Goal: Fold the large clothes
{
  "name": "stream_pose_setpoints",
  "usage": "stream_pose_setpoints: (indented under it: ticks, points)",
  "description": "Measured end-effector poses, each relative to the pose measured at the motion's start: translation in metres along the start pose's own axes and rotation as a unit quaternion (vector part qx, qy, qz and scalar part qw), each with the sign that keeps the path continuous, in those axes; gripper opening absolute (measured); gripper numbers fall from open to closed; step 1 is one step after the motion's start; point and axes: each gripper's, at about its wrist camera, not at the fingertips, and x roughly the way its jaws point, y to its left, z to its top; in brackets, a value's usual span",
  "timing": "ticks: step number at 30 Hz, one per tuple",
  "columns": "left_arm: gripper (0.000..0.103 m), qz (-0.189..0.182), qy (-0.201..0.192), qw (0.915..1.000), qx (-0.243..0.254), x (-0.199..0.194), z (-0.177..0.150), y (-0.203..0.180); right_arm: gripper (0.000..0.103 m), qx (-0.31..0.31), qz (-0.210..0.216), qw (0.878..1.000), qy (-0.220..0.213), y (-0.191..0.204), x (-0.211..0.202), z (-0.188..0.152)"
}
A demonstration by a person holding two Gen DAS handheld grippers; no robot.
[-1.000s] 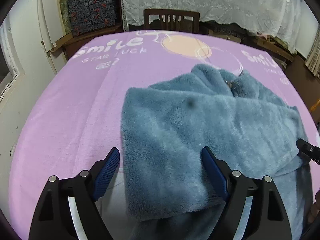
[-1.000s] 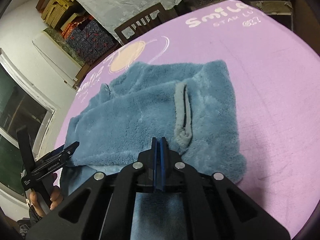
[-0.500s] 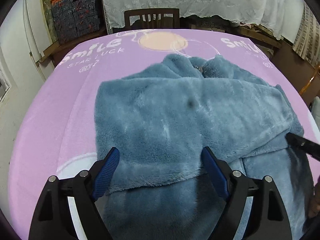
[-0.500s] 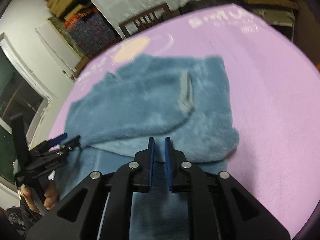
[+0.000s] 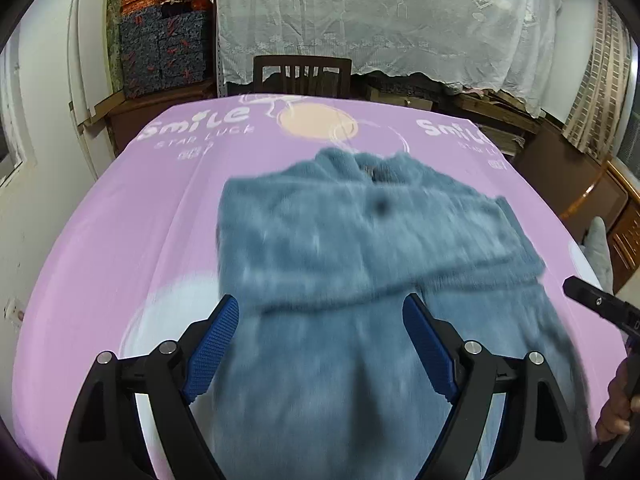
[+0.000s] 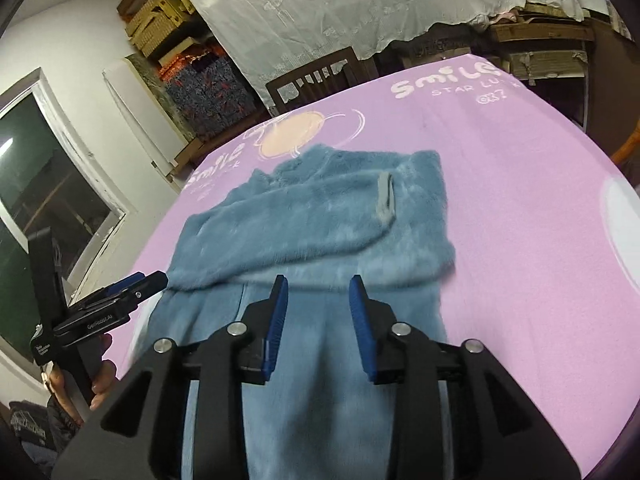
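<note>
Blue fleece garment (image 6: 320, 216) on pink tablecloth (image 6: 520, 200)

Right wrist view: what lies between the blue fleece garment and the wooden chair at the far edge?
Only the purple printed cloth with its peach circle; nothing else separates the fleece garment from the chair.

The pink cover (image 5: 132, 208) on the counter carries "Smile" in large white letters with "STAR LUCK" in smaller capitals beneath it, printed once at its far left and again, partly cut off, at its far right. A small mark under each print is too blurred to read. In the right wrist view, the left hand-held gripper (image 6: 132, 286) bears small white lettering that seems to read "GenRobot.AI".
</note>
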Motion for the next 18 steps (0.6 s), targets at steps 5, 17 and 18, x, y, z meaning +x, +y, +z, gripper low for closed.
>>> stream_pose_setpoints:
  ticks: [5, 17, 18]
  points:
    - [0.085, -0.006, -0.002, 0.9998, -0.017, -0.029, -0.036, 0.012, 0.032, 0.008, -0.007, 1.000, -0.005, -0.007, -0.034, -0.026]
    - [0.085, -0.036, 0.006, 0.9982, -0.047, -0.065, -0.054, 0.044, 0.037, 0.028, 0.002, 1.000, -0.004, -0.024, -0.084, -0.048]
    - [0.085, -0.042, 0.013, 0.9978, -0.049, -0.059, -0.050, 0.046, 0.037, 0.031, 0.000, 1.000, -0.001, -0.027, -0.081, -0.047]
